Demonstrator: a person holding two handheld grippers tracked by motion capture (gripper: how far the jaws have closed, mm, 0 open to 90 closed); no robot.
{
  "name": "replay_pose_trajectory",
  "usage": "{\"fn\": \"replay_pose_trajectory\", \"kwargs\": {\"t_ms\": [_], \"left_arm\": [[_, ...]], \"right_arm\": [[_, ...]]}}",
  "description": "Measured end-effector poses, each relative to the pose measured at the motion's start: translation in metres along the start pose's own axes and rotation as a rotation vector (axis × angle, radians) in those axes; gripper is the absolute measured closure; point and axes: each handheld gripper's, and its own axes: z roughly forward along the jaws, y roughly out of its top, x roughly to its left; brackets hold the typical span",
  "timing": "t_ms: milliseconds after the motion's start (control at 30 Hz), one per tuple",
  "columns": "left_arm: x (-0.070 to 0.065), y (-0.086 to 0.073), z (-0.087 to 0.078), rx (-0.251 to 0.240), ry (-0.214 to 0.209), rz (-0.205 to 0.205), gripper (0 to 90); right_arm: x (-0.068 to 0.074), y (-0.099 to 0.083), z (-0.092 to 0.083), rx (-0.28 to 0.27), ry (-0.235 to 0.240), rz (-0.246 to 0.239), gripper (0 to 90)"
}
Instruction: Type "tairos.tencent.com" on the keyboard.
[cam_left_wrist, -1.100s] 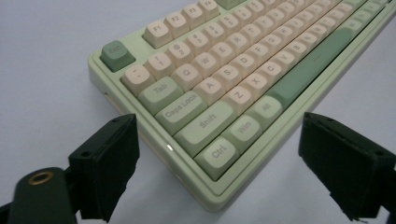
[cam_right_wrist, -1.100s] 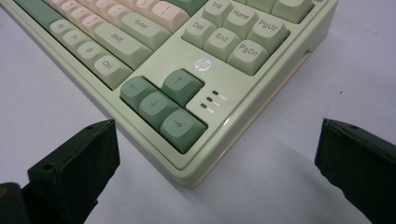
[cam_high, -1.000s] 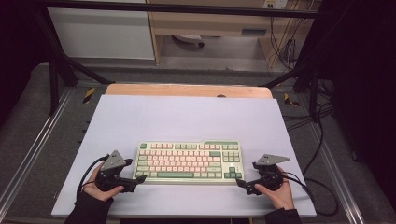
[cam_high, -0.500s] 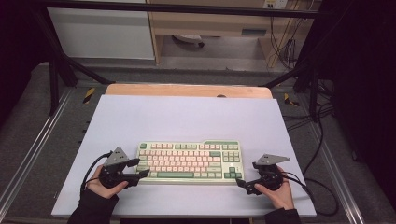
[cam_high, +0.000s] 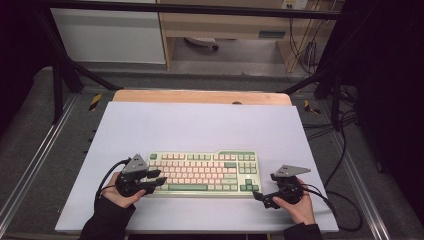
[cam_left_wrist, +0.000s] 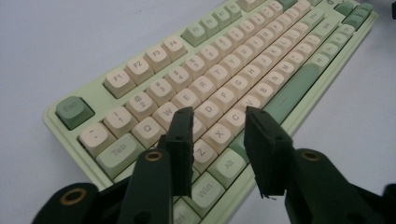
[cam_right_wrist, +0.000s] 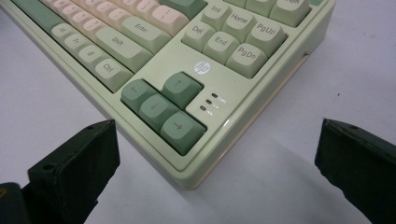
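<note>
Keyboard (cam_high: 202, 172) — pale green case, cream keys, darker green modifiers and arrows — lies flat at lower centre of the white desk (cam_high: 200, 125) in the high view. Left gripper (cam_high: 156, 179) sits over its left end; its jaws have just been closing, stand partly open and grip nothing. Right gripper (cam_high: 259, 196) is at the lower right corner, jaws wide apart, empty. Left gripper view resolves key legends, Esc (cam_left_wrist: 74, 112) at left; right gripper view shows the arrow cluster (cam_right_wrist: 161, 109).
</note>
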Motion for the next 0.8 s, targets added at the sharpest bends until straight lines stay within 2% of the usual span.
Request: {"fn": "replay_pose_trajectory", "kwargs": {"t_ms": [133,500,800], "left_arm": [[-0.002,0.004,0.005,0.012,-0.001,0.011,69.8],[-0.006,0.013,0.019,0.03,0.005,0.009,83.2],[-0.007,0.02,0.029,0.029,0.007,0.009,88.2]], "right_arm": [[0.0,0.0,0.0,0.005,-0.001,-0.001,0.5],[0.0,0.0,0.0,0.002,0.0,-0.002,0.5],[0.0,0.0,-0.001,0.003,0.0,-0.002,0.5]]}}
